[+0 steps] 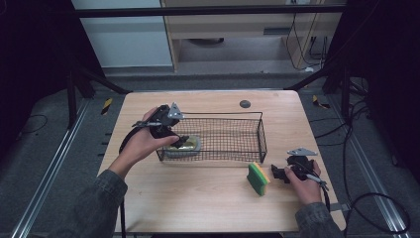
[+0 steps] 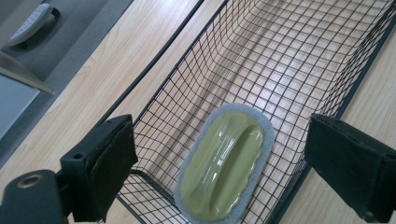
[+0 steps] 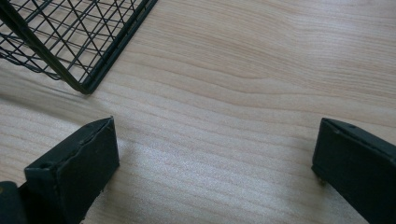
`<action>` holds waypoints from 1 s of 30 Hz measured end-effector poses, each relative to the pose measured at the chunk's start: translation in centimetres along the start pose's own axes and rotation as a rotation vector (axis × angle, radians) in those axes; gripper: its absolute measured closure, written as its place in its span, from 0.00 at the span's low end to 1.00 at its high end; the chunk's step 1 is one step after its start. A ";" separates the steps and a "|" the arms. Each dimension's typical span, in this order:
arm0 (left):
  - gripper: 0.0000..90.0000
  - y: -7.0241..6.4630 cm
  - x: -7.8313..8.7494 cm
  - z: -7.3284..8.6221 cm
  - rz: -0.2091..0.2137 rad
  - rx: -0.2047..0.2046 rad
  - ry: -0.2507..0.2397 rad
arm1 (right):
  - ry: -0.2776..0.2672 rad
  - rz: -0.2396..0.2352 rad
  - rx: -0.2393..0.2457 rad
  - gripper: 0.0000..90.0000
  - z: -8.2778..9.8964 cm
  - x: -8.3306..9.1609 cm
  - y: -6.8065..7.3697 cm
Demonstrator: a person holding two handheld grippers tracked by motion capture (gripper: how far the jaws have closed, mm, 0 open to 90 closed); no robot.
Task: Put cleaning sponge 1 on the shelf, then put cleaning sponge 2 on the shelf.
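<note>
Two items in play: olive-green oval scrubber with grey felt rim [image 2: 223, 163] lying flat inside black wire mesh basket [image 1: 260, 130], at its left end; green-and-yellow rectangular sponge [image 1: 258, 178] standing on wooden table [image 1: 198, 193], outside basket. Probably half done, sponge left. Left tongs [image 2: 219, 165] wide open above scrubber, holding nothing. Right tongs [image 3: 212, 158] wide open, empty, just beside sponge

A person wears dark grey-green sleeves [image 1: 99, 198] that cover both forearms to the wrist. Each hand carries a black two-jaw tool. The left gripper [image 1: 181, 141] and the right gripper [image 1: 275, 173] each bear a grey three-cornered plate [image 1: 175, 111] on top and trail a black cable [image 1: 324, 191]. The fingers [image 2: 109, 172] are flat, black, padded blocks; a brass-coloured round fitting [image 2: 30, 181] sits beside the left gripper's finger.
</note>
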State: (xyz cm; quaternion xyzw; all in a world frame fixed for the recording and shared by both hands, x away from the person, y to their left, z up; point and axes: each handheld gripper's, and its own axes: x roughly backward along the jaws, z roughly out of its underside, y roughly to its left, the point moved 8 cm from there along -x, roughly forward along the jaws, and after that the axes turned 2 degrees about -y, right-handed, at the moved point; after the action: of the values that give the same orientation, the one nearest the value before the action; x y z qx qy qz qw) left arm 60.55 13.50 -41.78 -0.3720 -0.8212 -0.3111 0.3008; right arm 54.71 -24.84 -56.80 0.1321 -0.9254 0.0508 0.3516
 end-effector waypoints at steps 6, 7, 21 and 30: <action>0.07 -0.1 1.1 1.3 -0.043 0.077 -0.031 | 0.017 0.005 -0.001 0.09 -0.2 0.2 -0.3; 0.07 -0.1 1.1 1.3 -0.043 0.077 -0.031 | 0.017 0.005 -0.001 0.09 -0.2 0.2 -0.3; 0.06 -3.4 1.8 9.7 -0.098 0.228 -0.067 | 0.137 -0.024 0.033 0.13 0.9 3.0 0.6; 0.06 -4.5 0.5 14.1 -0.053 0.311 -0.040 | 0.199 -0.007 0.070 0.21 0.8 5.4 1.1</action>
State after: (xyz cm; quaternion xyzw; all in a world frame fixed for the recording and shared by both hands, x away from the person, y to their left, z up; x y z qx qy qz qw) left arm 52.98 21.69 -51.53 -0.3053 -0.8748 -0.1808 0.3299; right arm 50.01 -25.04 -53.81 0.1419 -0.8831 0.0945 0.4372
